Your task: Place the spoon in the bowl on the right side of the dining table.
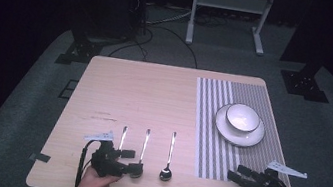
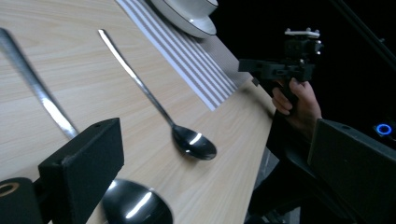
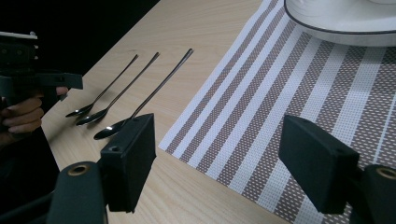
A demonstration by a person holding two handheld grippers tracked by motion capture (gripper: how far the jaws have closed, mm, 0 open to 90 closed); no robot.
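The pale wooden surface (image 1: 154, 96) carries a striped placemat (image 1: 234, 134) at three o'clock; on it a plate (image 1: 249, 136) holding a bowl (image 1: 242, 117); three spoons (image 1: 168, 160) lie at six o'clock; left claw (image 1: 129, 161) and right claw (image 1: 237, 174) both released.

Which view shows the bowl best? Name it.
The high view: the bowl shows whole, sitting on its plate on the striped mat. The left gripper view cuts it off at the top edge; the right gripper view catches mainly the plate's rim.
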